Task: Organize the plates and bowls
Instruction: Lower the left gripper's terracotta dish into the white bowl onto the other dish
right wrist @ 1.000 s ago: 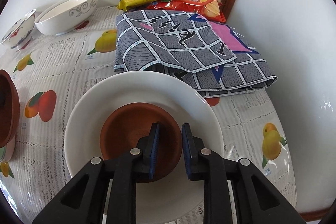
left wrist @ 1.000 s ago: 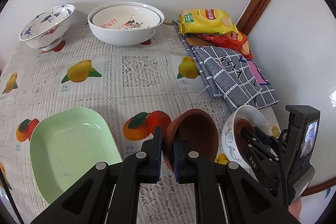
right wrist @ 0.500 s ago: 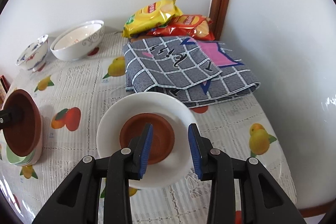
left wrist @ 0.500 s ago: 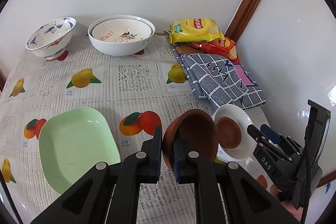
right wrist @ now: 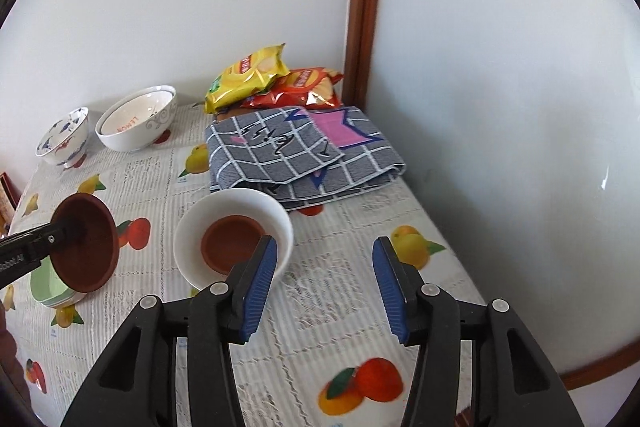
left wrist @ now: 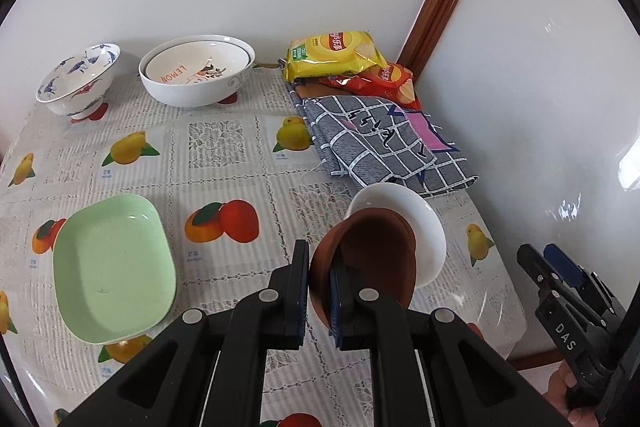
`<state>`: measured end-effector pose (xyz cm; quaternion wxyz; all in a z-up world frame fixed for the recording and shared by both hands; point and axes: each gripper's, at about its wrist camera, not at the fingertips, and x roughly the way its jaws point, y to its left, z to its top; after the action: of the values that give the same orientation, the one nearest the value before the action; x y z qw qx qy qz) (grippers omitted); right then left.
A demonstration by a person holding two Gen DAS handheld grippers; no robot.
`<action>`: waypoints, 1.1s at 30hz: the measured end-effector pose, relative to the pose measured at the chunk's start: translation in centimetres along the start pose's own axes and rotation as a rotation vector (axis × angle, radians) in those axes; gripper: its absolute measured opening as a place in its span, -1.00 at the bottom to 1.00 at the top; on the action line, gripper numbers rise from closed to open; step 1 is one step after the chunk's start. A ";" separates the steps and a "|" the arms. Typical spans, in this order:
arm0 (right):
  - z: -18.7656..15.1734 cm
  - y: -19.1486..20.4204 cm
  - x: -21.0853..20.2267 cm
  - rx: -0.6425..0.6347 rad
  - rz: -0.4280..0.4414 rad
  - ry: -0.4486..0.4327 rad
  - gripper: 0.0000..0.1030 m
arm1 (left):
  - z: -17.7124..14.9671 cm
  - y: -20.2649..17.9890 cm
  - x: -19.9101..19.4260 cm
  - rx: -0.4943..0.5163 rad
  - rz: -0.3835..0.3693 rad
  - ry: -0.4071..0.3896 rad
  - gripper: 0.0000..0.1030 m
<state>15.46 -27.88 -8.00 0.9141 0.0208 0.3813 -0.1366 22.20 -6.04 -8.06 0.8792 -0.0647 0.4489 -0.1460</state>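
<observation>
My left gripper (left wrist: 319, 269) is shut on the rim of a brown bowl (left wrist: 372, 259) and holds it tilted above the table; it also shows in the right wrist view (right wrist: 86, 241). A white bowl (right wrist: 272, 217) stands on the table with a second brown bowl (right wrist: 232, 243) inside it. My right gripper (right wrist: 322, 281) is open and empty, raised just right of the white bowl. A green dish (left wrist: 112, 267) lies at the front left. A blue-patterned bowl (left wrist: 76, 83) and a large white bowl (left wrist: 192, 87) holding a lemon-print bowl (left wrist: 196, 67) stand at the back.
A checked cloth (right wrist: 296, 151) lies folded at the back right, with yellow (right wrist: 244, 77) and red (right wrist: 304, 87) snack bags behind it. White walls close the back and right sides. The fruit-print tablecloth (left wrist: 216, 163) covers the table.
My right gripper let go of the brown bowl in the white bowl, opened wide and pulled back and up. My left gripper rose with its brown bowl.
</observation>
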 end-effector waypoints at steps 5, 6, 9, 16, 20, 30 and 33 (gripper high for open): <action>-0.8 -2.2 -1.6 0.039 -0.006 -0.020 -0.03 | -0.6 -2.1 0.4 0.027 -0.003 0.012 -0.82; -0.9 -2.7 -1.9 0.048 -0.006 -0.022 -0.02 | -0.7 -2.4 0.5 0.030 -0.003 0.013 -0.82; -1.3 -3.8 -2.5 0.063 -0.008 -0.026 -0.01 | -0.9 -3.3 0.8 0.038 -0.003 0.018 -0.82; -1.9 -6.4 -2.9 0.099 -0.018 -0.037 0.04 | -0.9 -4.9 2.2 0.052 0.007 0.038 -0.82; -1.9 -7.4 -2.6 0.120 -0.023 -0.037 0.04 | -0.9 -5.8 3.0 0.064 0.010 0.050 -0.82; -1.7 -8.9 -1.1 0.148 -0.017 -0.027 0.05 | 0.0 -6.3 5.6 0.061 0.011 0.071 -0.82; -1.6 -8.9 -0.4 0.150 -0.008 -0.019 0.07 | 0.4 -6.4 6.4 0.060 0.015 0.076 -0.82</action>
<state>11.70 -36.16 -8.23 0.9129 0.0865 0.3615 -0.1686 24.84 -14.12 -11.20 0.8642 -0.0294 0.4777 -0.1553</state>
